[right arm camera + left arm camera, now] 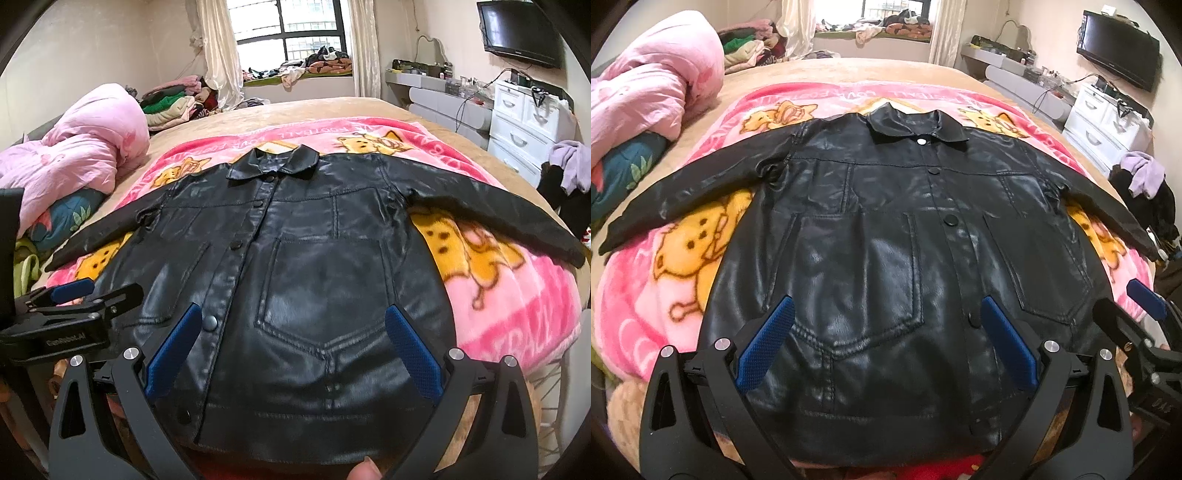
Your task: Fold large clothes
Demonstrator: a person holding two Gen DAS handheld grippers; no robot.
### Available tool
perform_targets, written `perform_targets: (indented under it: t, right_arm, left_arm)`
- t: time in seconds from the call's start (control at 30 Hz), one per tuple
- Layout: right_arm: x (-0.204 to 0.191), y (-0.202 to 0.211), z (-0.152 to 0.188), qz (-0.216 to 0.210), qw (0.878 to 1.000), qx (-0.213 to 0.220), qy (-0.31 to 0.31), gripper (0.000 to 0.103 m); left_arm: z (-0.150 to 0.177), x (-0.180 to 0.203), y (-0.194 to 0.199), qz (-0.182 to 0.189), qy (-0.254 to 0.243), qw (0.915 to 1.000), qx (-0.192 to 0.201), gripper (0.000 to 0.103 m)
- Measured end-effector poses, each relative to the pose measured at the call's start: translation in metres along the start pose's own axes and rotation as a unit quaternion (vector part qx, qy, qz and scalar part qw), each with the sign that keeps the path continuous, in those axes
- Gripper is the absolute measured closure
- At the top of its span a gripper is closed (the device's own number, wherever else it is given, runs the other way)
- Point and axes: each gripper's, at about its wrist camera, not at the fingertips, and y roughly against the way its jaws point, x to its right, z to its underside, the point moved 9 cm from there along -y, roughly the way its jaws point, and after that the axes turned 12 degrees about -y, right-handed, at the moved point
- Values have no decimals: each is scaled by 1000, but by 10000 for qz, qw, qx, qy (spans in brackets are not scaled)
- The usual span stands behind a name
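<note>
A black leather jacket (894, 229) lies flat and buttoned on the bed, collar far, sleeves spread to both sides; it also shows in the right wrist view (314, 266). My left gripper (886, 314) is open and empty, hovering over the jacket's lower left front near the hem. My right gripper (293, 325) is open and empty over the lower right front pocket. The right gripper shows at the edge of the left wrist view (1134, 310), and the left gripper at the edge of the right wrist view (85, 295).
The jacket rests on a pink cartoon blanket (683, 266) over a beige bedspread (295, 107). A pink quilt (653, 85) is heaped at the left. White drawers (524, 122), a wall TV (517, 29) and a clothes pile (1145, 184) stand right. A fingertip (365, 470) shows at the bottom.
</note>
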Motion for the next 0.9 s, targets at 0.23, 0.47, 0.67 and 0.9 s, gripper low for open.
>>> perform_targets:
  t: [0.23, 0.47, 0.67, 0.9]
  right_arm:
    - [-13, -7, -26, -259, 9997, 40, -23, 4]
    - [-12, -18, -52, -41, 9998, 196, 59, 4]
    - [-5, -30, -73, 101, 9997, 207, 83, 4]
    - [8, -48, -112, 170, 9996, 233, -76, 4]
  left_arm:
    - [-16, -8, -10, 63, 33, 10000, -66, 9]
    - [-38, -13, -20, 106, -23, 9999, -63, 9]
    - [-62, -24, -27, 115, 137, 9998, -31, 9]
    - [-96, -38, -38, -31, 250, 9997, 64, 9]
